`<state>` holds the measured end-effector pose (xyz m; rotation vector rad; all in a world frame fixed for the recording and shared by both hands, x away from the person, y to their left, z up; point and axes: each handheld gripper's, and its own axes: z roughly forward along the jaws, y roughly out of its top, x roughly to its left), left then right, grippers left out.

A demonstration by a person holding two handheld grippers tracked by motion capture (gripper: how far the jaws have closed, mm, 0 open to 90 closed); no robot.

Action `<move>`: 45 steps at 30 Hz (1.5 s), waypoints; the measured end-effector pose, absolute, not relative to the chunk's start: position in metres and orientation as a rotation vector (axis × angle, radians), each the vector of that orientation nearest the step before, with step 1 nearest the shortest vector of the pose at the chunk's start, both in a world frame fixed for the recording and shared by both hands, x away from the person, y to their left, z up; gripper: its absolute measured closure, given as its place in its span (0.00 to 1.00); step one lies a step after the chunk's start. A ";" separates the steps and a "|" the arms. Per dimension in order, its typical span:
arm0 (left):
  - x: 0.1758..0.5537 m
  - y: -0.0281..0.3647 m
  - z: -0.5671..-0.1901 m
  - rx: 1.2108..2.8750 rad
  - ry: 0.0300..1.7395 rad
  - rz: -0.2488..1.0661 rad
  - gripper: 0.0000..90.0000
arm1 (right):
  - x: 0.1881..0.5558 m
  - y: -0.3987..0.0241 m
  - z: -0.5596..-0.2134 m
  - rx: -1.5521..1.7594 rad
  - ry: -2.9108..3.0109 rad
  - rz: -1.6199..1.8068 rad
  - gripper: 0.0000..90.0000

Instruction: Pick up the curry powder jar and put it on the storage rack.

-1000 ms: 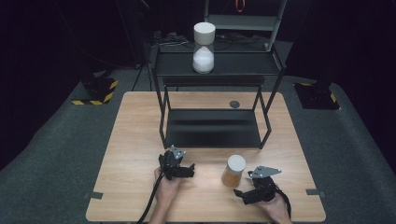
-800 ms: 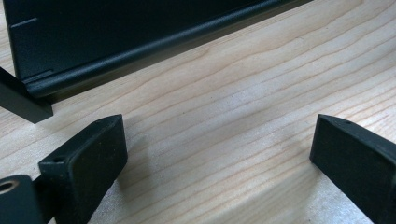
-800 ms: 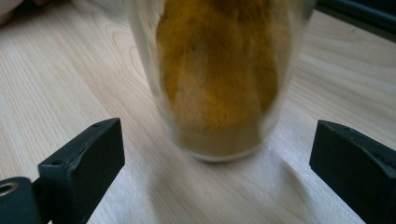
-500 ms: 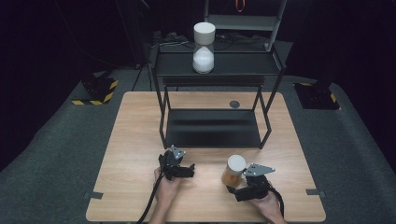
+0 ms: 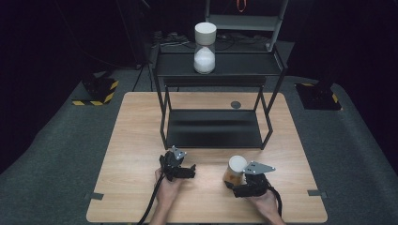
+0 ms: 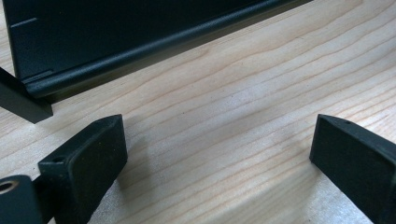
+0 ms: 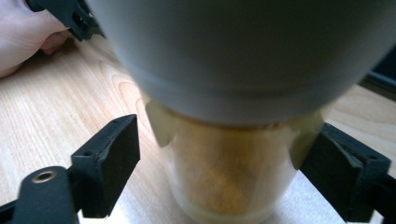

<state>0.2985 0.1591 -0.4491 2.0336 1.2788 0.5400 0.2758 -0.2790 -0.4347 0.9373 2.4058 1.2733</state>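
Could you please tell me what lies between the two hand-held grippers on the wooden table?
In the high view, only bare wooden table separates the left gripper from the jar, which stands between the fingers of the right gripper.

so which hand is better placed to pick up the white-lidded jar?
Right. The right tool already straddles the jar, one jaw on each side of its glass, and its jaws have just been closing; a gap shows at the left jaw. The left tool hangs open over bare table.
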 end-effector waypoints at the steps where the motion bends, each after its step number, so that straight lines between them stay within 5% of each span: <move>1: 0.298 0.159 -0.449 2.034 1.279 0.540 0.04 | 0.276 -0.279 -0.434 0.935 2.402 1.274 0.20; 8: 0.298 0.159 -0.449 2.034 1.279 0.540 0.04 | 0.273 -0.278 -0.432 0.908 2.357 1.291 0.31; 45: 0.299 0.159 -0.449 2.034 1.279 0.540 0.04 | 0.277 -0.280 -0.429 0.897 2.344 1.298 0.33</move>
